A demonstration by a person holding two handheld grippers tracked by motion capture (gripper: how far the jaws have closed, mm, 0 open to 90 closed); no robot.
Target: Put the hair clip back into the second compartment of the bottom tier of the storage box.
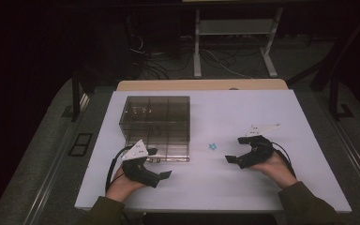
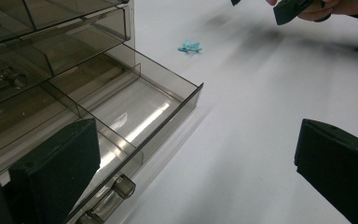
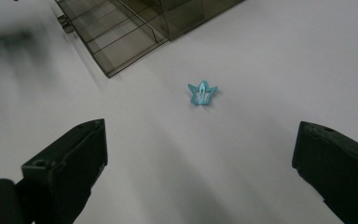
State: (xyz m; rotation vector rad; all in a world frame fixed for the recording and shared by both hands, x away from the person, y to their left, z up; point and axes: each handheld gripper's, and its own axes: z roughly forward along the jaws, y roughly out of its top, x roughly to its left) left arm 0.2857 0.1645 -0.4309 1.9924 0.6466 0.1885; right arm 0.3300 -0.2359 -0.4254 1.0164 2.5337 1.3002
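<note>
While the bottom drawer (image 2: 135, 107) of the smoky box (image 1: 155, 123) already stands pulled out and empty, the blue clip (image 3: 202, 93) lies untouched on the white tabletop (image 1: 243, 187), just ahead of the right gripper (image 3: 200, 163). Both grippers have their jaws spread and hold nothing, the left gripper (image 2: 191, 163) by the drawer's front, so picking the clip up and dropping it into a compartment are left to do

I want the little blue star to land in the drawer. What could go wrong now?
The star is tiny and flat on the table, so the wide-open right gripper might pinch badly and flick it away. The left gripper sits close to the open drawer and could bump it.
</note>
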